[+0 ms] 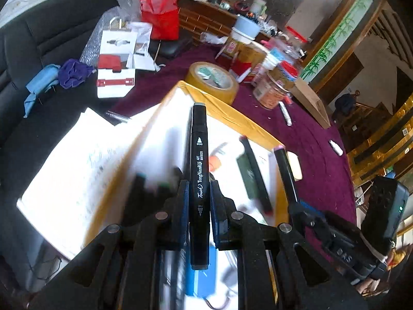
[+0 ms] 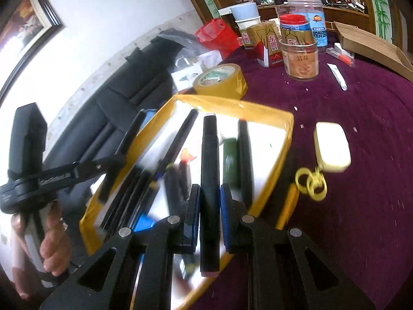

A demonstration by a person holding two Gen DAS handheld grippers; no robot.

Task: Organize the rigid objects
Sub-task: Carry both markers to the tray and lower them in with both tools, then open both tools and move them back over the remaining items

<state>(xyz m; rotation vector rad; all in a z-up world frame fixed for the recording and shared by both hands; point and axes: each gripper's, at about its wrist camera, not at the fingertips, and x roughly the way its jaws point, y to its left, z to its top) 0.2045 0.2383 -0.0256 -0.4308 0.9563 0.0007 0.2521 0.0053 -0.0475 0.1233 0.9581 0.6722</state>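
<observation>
My left gripper (image 1: 199,184) is shut on a black art marker (image 1: 198,139) with white lettering, held lengthwise above a white box with yellow-taped edges (image 1: 232,111). My right gripper (image 2: 210,188) is shut on another black marker with pink end caps (image 2: 209,155), also over that box (image 2: 258,108). Several more markers lie blurred inside the box. In the left wrist view the right gripper (image 1: 296,204) appears at the right with its pink-capped marker (image 1: 282,160). The right wrist view shows the left gripper (image 2: 114,164), held by a hand (image 2: 54,245).
A roll of yellow tape (image 2: 222,77) sits just beyond the box on the purple tablecloth (image 2: 361,219). A white case (image 2: 331,147) with yellow rings (image 2: 311,183) lies right of the box. Jars (image 2: 300,59) and a cardboard box (image 2: 374,44) stand farther back. Open white pages (image 1: 85,155) lie left.
</observation>
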